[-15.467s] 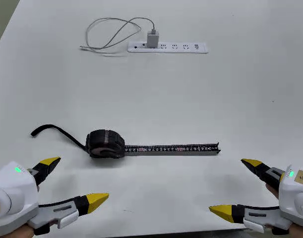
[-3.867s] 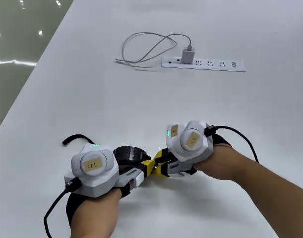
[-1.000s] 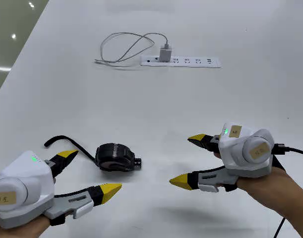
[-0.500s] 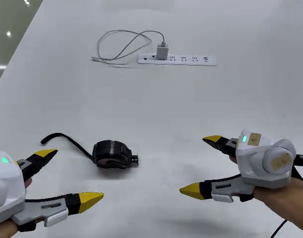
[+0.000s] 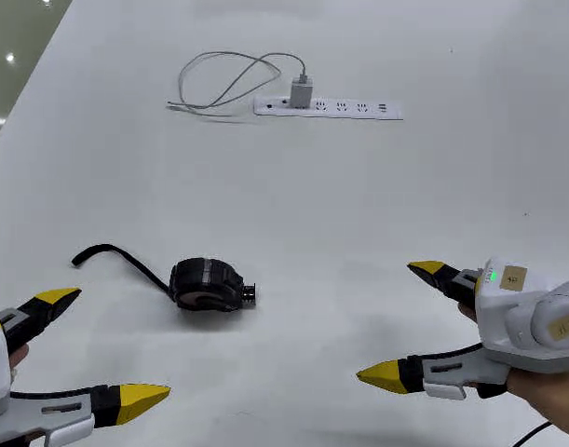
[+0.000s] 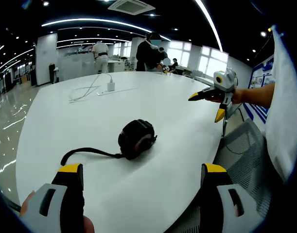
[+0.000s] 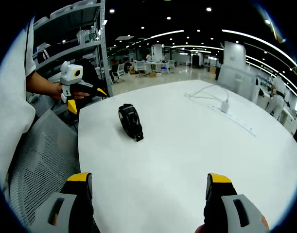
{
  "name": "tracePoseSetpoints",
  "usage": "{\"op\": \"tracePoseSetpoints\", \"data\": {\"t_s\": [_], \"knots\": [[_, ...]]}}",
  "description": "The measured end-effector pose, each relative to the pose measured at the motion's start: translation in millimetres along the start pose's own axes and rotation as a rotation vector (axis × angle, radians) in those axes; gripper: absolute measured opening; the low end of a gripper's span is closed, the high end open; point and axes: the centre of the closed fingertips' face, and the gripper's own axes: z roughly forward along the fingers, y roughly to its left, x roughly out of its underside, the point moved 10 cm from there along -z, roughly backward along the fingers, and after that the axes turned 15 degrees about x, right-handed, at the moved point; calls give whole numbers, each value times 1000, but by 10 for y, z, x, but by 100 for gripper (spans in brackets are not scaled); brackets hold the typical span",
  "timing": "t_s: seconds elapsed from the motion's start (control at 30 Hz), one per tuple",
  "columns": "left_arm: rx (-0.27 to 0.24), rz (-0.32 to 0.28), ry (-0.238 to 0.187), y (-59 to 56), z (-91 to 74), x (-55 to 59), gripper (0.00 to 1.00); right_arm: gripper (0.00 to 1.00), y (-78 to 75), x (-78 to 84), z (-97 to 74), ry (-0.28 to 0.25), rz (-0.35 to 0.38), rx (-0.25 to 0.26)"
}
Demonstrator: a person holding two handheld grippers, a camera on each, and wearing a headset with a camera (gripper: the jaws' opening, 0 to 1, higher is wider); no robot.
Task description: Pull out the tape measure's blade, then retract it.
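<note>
White socket strip (image 5: 351, 108), apparently, beyond tape measure (image 5: 206, 284)

Open-plan workshop office: ceiling strip lights (image 7: 164, 34), metal shelving (image 7: 73, 30), desks (image 7: 144, 66).

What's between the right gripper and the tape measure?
Nothing visible. Just bare table lies between the right gripper and the tape measure; the power strip sits far behind, out of the way.
</note>
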Motion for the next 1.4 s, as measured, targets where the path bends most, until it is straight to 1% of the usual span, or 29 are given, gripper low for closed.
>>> {"op": "tracePoseSetpoints", "data": {"t_s": [0.07,0.17,0.23,0.43,0.6,0.77,0.83,0.87,0.9,0.93,0.97,1.0,1.03,1.07,1.1,1.17,1.4], "knots": [[4,0,-2,1,-27,6,99,98,-2,26,-33,2,7,0],[-8,10,5,12,-69,13,99,99,-1,73,-91,7,22,9],[-12,5,-2,20,-100,8,99,99,-1,102,-128,9,25,15],[-31,8,-5,31,-144,14,99,99,-18,180,-237,22,35,31],[-40,1,-6,41,-173,22,99,99,-39,232,-294,31,43,42],[-50,0,-6,46,-190,19,99,99,-43,259,-314,37,50,47],[-45,-21,-16,53,-201,12,97,99,-39,268,-318,38,53,48],[-58,-16,-17,60,-208,11,97,99,-38,275,-317,39,56,47],[-62,-17,-15,62,-215,12,97,99,-36,279,-318,39,58,47],[-62,-14,-9,62,-225,11,94,99,-31,278,-322,39,60,48],[-68,-6,-10,67,-231,7,94,99,-32,281,-325,40,60,48],[-72,-11,-12,70,-237,11,94,99,-34,286,-329,41,61,49],[-67,-14,-12,70,-238,14,92,99,-35,289,-331,41,63,49],[-49,-22,-10,60,-231,20,92,99,-35,290,-332,42,63,49],[-75,-10,-9,73,-234,17,94,99,-36,292,-334,42,63,49],[-59,-19,-12,64,-226,24,96,99,-35,299,-338,46,60,49],[-58,-14,-6,57,-230,33,98,99,-32,317,-338,52,62,46]]}}
